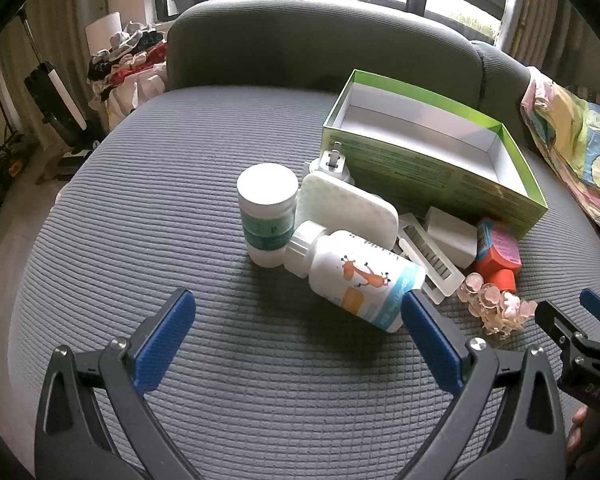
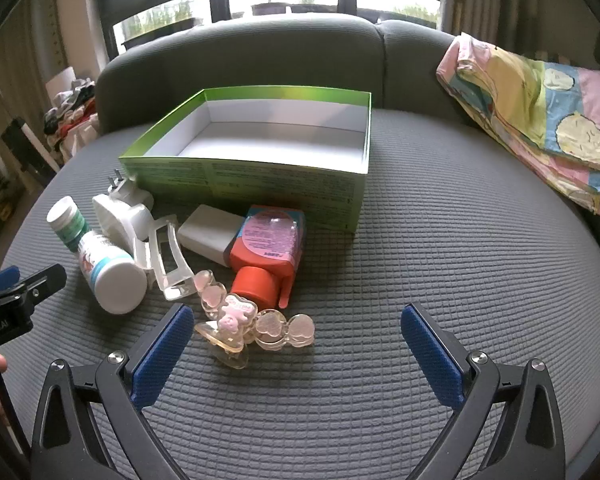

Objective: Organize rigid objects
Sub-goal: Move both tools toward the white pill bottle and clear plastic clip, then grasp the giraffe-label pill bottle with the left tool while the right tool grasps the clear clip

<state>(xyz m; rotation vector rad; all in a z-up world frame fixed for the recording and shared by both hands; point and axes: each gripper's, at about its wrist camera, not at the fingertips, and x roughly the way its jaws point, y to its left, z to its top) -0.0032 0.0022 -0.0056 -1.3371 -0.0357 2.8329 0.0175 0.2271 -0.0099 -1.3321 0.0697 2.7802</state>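
**Clutter heaped at the box's near wall, both grippers empty**

Green box (image 2: 260,184) sits open and empty on the grey couch cushion (image 2: 440,280), toward the backrest. All loose items lie in a cluster against its near wall, on the side facing both tools.

Leftmost: a white jar (image 1: 266,208) standing upright, and touching it a giraffe-label bottle (image 1: 356,276) lying on its side, cap toward the jar, base toward the camera. Its long axis runs diagonally, base end just beside the left gripper's (image 1: 296,320) right fingertip.

Rightward: white plug-in device (image 2: 120,212), clear hair claw (image 2: 166,256), white block (image 2: 208,234), red-capped orange bottle (image 2: 268,256) on its side with cap pointing at the tools, then pink bear clips (image 2: 256,326).

Right gripper (image 2: 294,334): jaws spread full, nothing held; the bear clips lie just ahead, nearer its left finger.

Left gripper: jaws equally wide, nothing held.

Judgement: left hand is nearer the bottle, right nearer the clips. The bottle's diagonal lie probably calls for a wrist turn to grip across its body.
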